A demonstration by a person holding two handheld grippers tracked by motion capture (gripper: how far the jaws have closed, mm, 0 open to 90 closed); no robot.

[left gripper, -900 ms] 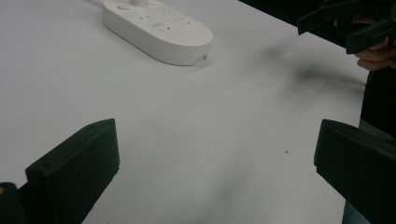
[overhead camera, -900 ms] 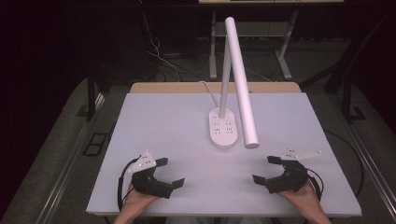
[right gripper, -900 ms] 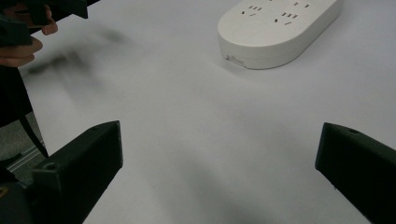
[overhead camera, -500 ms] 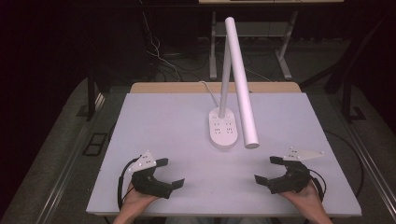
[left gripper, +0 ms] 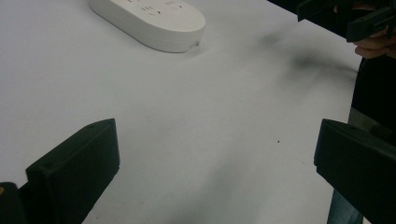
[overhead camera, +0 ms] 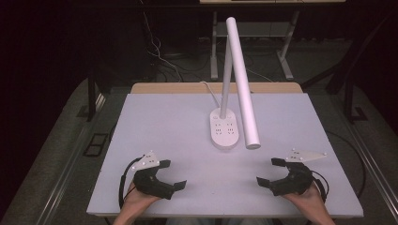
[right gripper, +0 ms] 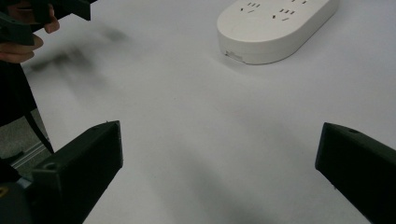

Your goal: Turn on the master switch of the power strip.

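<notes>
- High view: a white desk lamp [overhead camera: 232, 93] is seen standing mid-counter toward the far side, its oval base [overhead camera: 224, 130] carrying socket outlets, with a slim upright post and a long tube head sloping down toward the near side.
- Probably rigid plastic, smooth and a bit slippery; the base looks like the heavy part, so the post would best be gripped low.
- Left gripper [overhead camera: 167, 174] and right gripper [overhead camera: 268, 171] are held near the counter [overhead camera: 159, 122] front edge, jaws wide apart, nothing held.
</notes>
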